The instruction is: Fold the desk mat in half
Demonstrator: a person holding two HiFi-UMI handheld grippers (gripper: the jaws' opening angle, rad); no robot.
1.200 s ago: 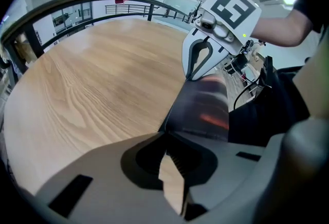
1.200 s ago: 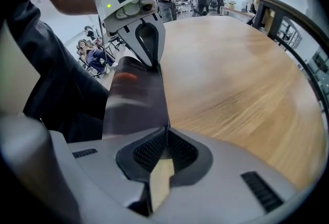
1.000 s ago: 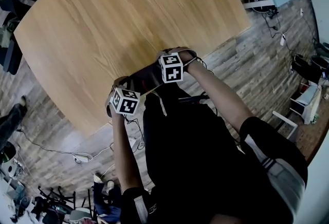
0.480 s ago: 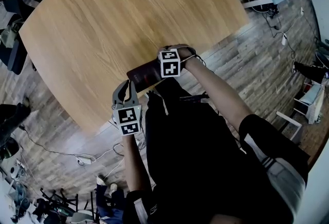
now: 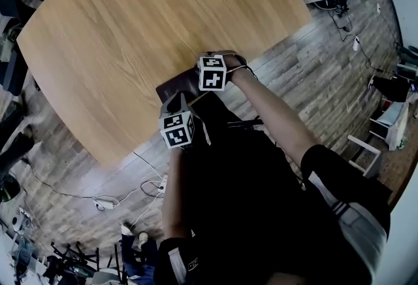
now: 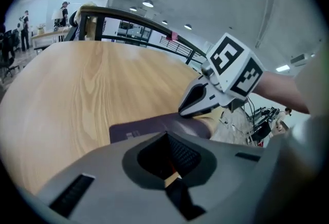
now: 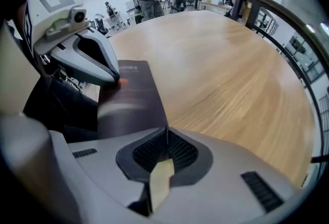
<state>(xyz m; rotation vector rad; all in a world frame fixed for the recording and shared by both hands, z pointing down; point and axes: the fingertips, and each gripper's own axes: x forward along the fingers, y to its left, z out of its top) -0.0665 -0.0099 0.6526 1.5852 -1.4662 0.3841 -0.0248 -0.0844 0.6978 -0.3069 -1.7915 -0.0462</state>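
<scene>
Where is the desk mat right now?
In the head view the desk mat lies at the wooden table's near edge, directly before the person, with the left gripper at its near side and the right gripper at its right end.

Round light-wood surface extends ahead of the left tongs. Grey plank floor surrounds it; a white power strip lies there, behind those tongs. Ceiling lights lit; black railing beyond the surface's far edge.

Your head camera looks steeply down on the table from well above. Each gripper camera rides close behind its jaws, low over the mat they share; the left sees your right gripper, the right your left gripper.
</scene>
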